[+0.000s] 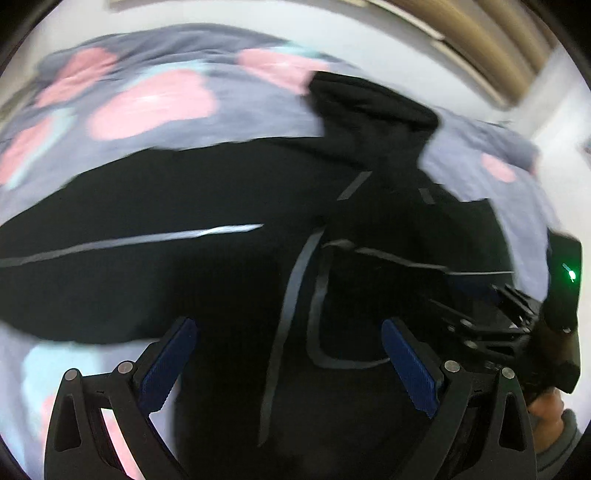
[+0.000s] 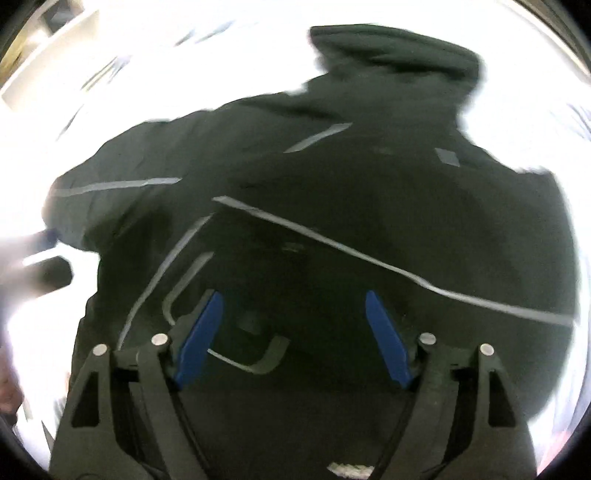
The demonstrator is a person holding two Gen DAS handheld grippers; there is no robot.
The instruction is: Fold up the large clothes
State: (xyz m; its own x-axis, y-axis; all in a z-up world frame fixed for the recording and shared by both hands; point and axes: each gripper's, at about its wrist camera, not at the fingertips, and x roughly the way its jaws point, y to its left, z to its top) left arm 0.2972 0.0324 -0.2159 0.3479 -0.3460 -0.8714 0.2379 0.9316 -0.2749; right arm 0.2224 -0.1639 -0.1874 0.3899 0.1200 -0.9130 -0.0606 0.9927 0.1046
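Observation:
A large black jacket with thin grey stripes lies spread on a bed; its hood points away from me. It also fills the right wrist view. My left gripper is open, its blue pads wide apart just above the jacket's lower part, holding nothing. My right gripper is open and empty above the jacket's body. The right gripper's body shows at the right edge of the left wrist view.
The bed cover is grey-lilac with pink and pale blue blotches and surrounds the jacket. A white wall and tan slats stand behind. The right wrist view is overexposed around the jacket.

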